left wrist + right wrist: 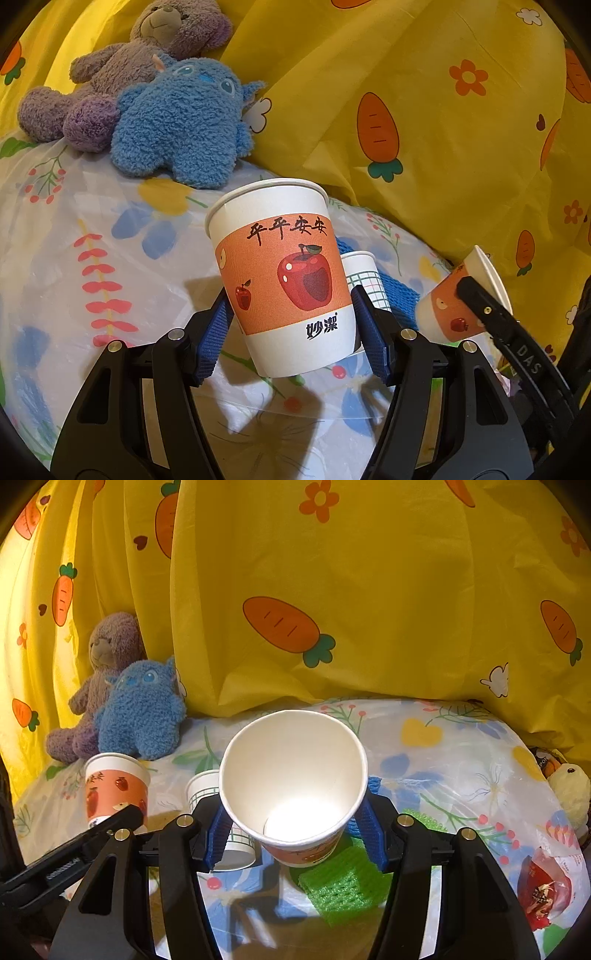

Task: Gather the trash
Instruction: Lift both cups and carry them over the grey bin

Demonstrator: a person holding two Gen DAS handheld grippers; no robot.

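My left gripper (291, 332) is shut on an upright paper cup with an orange apple band (284, 280), held above the flowered table cover; the cup also shows in the right wrist view (116, 794). My right gripper (293, 834) is shut on a second apple cup (295, 779), tilted so its empty white inside faces the camera; it also shows at the right of the left wrist view (458, 299). A white cup with a green grid (364, 277) stands behind the left cup, and shows in the right wrist view (203, 790). A green foam net (343, 886) lies under the right gripper.
A purple teddy bear (122, 62) and a blue plush toy (181, 122) sit at the back left against the yellow carrot curtain (332, 590). A blue foam net (399, 295) lies behind the cups. A red snack wrapper (546, 890) and a yellow plush chick (569, 790) are at the right.
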